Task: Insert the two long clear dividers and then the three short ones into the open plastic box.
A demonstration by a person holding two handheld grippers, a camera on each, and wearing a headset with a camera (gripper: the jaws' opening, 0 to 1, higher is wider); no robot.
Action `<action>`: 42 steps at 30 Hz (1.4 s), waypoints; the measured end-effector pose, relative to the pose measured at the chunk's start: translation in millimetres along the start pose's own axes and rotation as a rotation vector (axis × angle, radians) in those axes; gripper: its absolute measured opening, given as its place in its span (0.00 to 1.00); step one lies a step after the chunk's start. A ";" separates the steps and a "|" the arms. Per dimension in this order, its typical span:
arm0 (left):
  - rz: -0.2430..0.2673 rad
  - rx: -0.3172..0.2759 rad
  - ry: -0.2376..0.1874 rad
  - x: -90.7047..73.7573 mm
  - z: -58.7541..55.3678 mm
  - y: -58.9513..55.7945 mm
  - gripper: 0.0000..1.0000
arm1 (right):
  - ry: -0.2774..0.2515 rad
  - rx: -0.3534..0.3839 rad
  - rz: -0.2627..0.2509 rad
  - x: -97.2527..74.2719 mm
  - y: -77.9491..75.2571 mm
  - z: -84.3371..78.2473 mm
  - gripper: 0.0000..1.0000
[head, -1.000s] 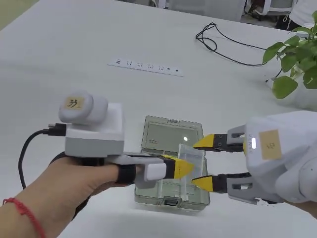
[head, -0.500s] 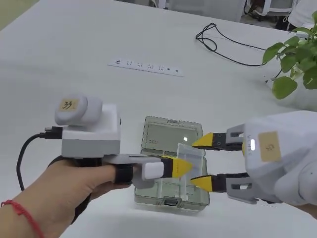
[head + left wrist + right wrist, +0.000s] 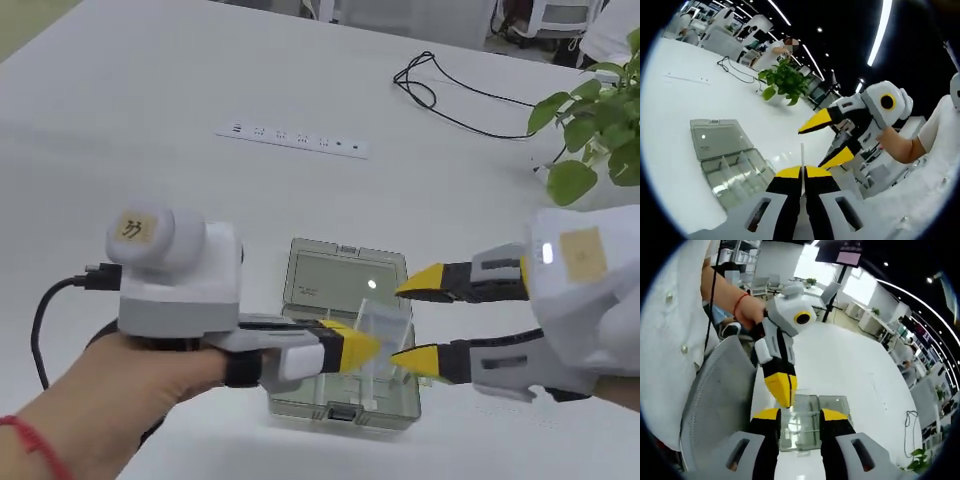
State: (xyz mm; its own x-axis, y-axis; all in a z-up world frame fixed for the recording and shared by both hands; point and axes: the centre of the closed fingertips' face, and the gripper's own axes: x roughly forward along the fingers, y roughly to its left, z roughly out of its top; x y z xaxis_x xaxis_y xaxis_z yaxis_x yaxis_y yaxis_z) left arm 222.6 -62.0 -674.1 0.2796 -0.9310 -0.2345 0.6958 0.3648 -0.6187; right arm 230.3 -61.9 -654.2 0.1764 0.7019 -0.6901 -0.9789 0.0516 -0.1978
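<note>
My left gripper [image 3: 360, 345] has its yellow-tipped jaws closed on a thin clear plastic divider [image 3: 383, 328]. The divider stands upright over the base of the open grey-tinted plastic box [image 3: 325, 275]. This box lies on the white desk [image 3: 150, 120], with its lid folded flat on the far side. My right gripper [image 3: 398, 323] has the jaws wide apart, one on each side of the divider, and I cannot tell if they touch it. In the left gripper view the divider shows edge-on between my jaws.
</note>
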 end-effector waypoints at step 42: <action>-0.161 0.409 0.015 -13.1 -14.1 -36.6 0.00 | -0.049 0.159 0.493 -2.9 48.0 12.1 0.03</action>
State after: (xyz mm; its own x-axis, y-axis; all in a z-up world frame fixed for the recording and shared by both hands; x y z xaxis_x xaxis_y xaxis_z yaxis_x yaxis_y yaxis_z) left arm 184.2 -63.4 -659.0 0.1387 -0.9752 -0.1725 0.9350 0.1864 -0.3016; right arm 181.6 -52.8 -653.2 -0.3107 0.7019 -0.6409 -0.9488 -0.1889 0.2530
